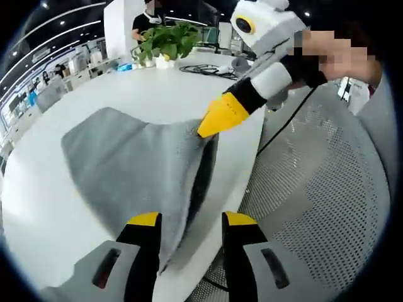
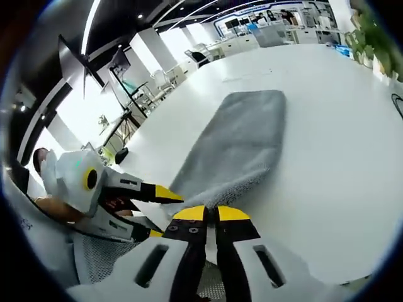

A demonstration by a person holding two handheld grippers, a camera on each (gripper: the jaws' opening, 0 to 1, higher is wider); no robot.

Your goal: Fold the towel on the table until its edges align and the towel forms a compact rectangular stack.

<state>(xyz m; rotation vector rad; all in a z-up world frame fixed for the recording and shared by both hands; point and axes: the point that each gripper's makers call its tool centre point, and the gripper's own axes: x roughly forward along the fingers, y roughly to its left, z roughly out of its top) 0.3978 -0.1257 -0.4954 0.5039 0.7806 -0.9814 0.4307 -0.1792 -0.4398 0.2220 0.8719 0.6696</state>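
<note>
A grey towel (image 1: 132, 163) lies on the white table (image 1: 88, 94), with its near edge pulled up into a peak. My right gripper (image 1: 220, 116) comes in from the upper right and is shut on that raised edge. My left gripper (image 1: 192, 220) is open, and the towel's hanging edge runs down between its jaws, close to the left one. In the right gripper view the towel (image 2: 242, 141) stretches away over the table (image 2: 327, 126). There my right gripper (image 2: 213, 214) pinches its near edge, and the left gripper (image 2: 160, 212) stands open beside it.
A potted plant (image 1: 167, 41) and dark cables (image 1: 208, 69) sit at the table's far side. A white mesh chair (image 1: 315, 189) stands just off the table edge to the right. A person's hand (image 1: 334, 56) holds the right gripper. Office desks and monitors (image 2: 119, 63) stand beyond.
</note>
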